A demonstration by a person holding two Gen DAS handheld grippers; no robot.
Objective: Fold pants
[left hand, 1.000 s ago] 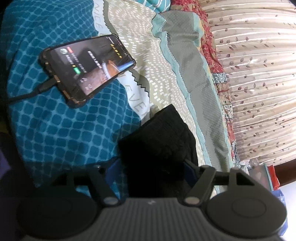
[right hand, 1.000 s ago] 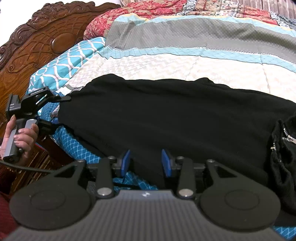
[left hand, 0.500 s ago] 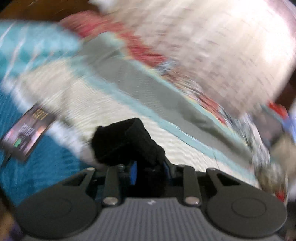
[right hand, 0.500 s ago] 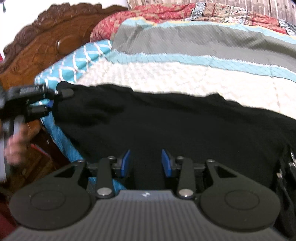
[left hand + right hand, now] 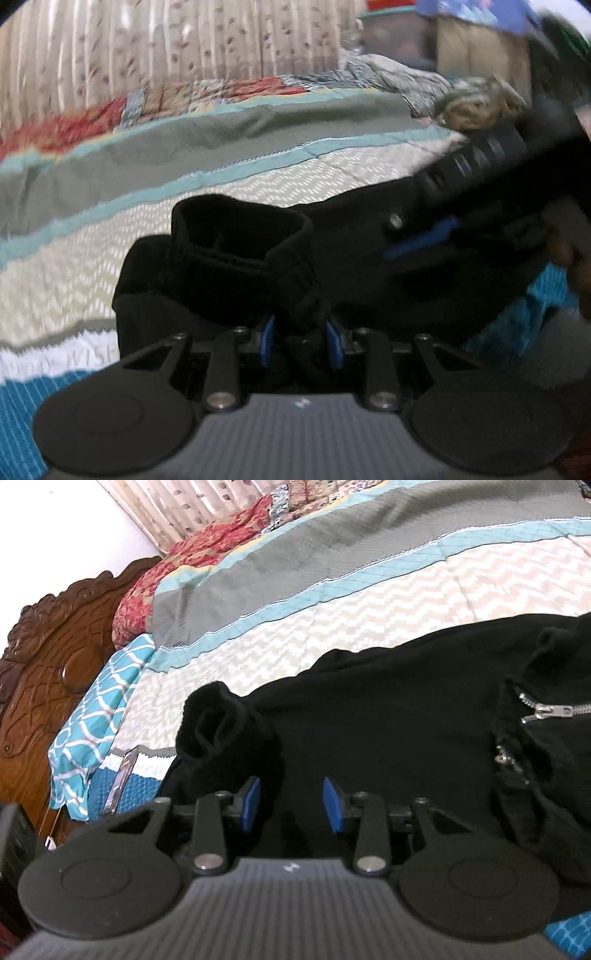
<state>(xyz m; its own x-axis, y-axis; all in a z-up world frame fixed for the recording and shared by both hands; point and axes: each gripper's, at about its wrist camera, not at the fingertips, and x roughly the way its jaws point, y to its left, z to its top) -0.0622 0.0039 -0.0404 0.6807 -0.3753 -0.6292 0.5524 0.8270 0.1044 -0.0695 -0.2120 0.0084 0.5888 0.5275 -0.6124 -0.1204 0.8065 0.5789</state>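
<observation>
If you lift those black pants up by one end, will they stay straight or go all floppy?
Probably floppy: the black pants bunch and curl over where the left gripper pinches them. The rest likely drags behind, since it lies spread on the quilt. The knit looks thick and soft, so it shouldn't slip easily.

We see a striped bedspread (image 5: pixel 332 587) with grey, teal and cream zigzag bands across the bed. At its far edge lies a red floral quilt (image 5: pixel 192 554). A carved wooden headboard (image 5: pixel 48 657) stands left, a teal lattice pillow (image 5: pixel 99 716) against it. A phone (image 5: pixel 122 779) rests nearby. Behind, a leaf-print curtain (image 5: pixel 147 48) hangs.
</observation>
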